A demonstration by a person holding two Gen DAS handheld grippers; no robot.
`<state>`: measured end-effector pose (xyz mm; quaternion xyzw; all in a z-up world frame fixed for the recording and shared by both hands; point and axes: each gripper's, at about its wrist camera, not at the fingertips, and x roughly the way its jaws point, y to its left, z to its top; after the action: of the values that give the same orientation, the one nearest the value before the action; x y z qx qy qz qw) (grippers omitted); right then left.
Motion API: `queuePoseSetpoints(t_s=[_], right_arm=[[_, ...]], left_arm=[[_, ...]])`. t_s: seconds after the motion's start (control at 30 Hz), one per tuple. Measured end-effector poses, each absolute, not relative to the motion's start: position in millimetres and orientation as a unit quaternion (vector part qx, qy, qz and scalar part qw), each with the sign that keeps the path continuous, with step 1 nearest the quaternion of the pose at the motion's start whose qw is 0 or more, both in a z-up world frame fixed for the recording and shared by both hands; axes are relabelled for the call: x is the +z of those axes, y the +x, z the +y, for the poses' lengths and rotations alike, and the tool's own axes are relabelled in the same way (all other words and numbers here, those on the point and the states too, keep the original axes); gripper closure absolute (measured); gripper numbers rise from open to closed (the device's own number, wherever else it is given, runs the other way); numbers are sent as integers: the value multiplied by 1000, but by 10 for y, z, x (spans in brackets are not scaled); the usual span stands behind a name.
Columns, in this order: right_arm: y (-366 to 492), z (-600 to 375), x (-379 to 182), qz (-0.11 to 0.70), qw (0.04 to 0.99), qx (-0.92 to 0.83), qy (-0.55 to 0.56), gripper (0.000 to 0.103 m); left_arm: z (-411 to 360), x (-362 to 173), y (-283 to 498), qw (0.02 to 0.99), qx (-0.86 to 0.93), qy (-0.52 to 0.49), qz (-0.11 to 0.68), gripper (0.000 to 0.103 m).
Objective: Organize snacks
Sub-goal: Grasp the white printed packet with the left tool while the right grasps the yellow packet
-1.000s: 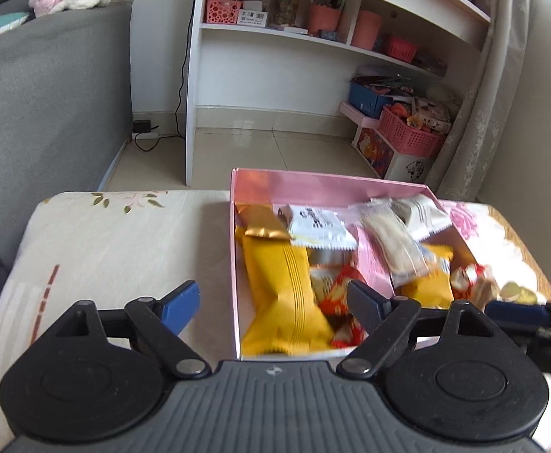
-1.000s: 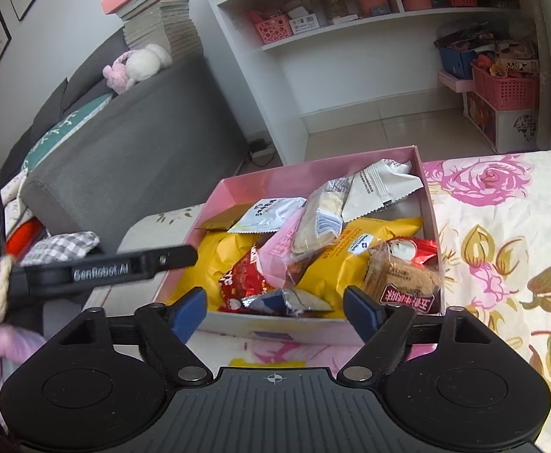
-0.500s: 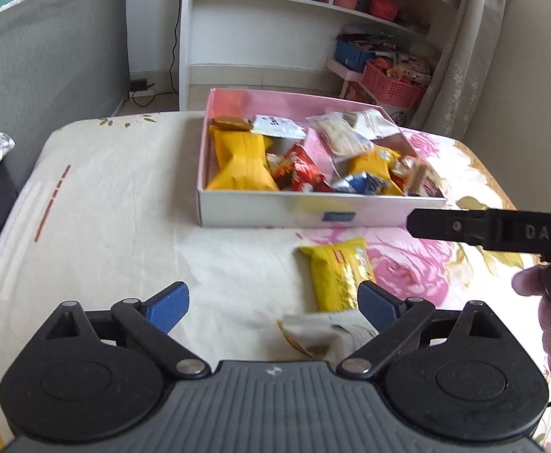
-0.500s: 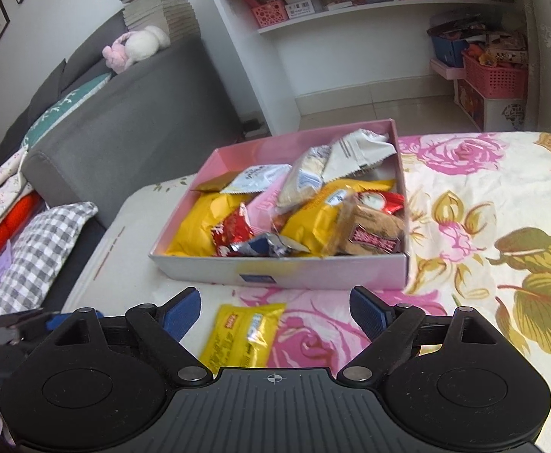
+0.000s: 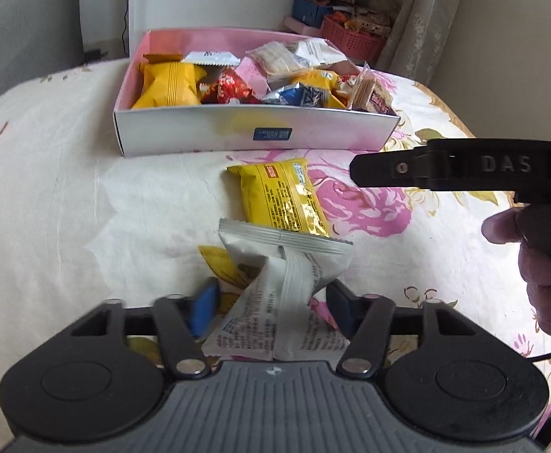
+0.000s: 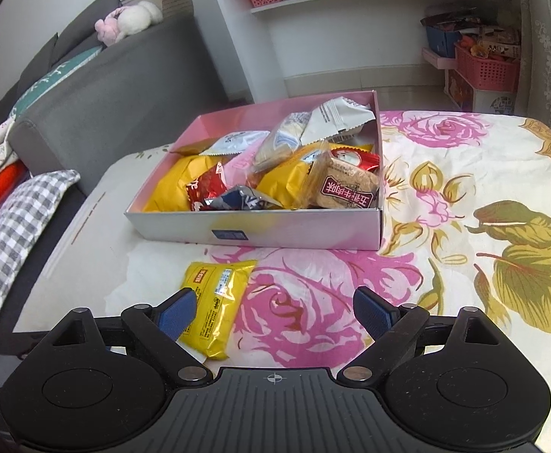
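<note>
Currently the left gripper [image 5: 269, 307] straddles a white snack packet [image 5: 281, 275], its blue pads flanking the packet's waist; whether they press it yet I cannot tell. Packet lies crumpled, silvery crimped seal facing away from the claw, small print on its near face. Just beyond it sits a yellow packet [image 5: 281, 196], then the pink box [image 5: 256, 134] full of mixed snacks, the likely destination. Right gripper [image 6: 273, 311] hangs spread and empty, yellow packet by its left pad.

We cannot read the box label [image 5: 272, 134]; our left tongs [image 5: 271, 307] hide the white packet's [image 5: 275, 298] lower end.
</note>
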<state>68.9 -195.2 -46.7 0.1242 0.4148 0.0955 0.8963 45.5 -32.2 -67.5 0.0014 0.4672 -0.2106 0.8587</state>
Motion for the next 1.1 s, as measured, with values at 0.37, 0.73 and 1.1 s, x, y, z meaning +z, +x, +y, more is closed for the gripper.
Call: queuePoseSetpoints(t_s=[0.37, 0.73, 1.1], right_arm=[[849, -1689, -623, 435, 887, 112, 109, 11], [861, -1208, -730, 431, 891, 131, 53, 11], [848, -808, -755, 399, 905, 150, -3, 12]], left_arm=[[50, -566, 367, 869, -198, 3, 453, 73], [538, -646, 608, 885, -121, 3, 449, 72], [667, -629, 698, 881, -105, -23, 461, 72]])
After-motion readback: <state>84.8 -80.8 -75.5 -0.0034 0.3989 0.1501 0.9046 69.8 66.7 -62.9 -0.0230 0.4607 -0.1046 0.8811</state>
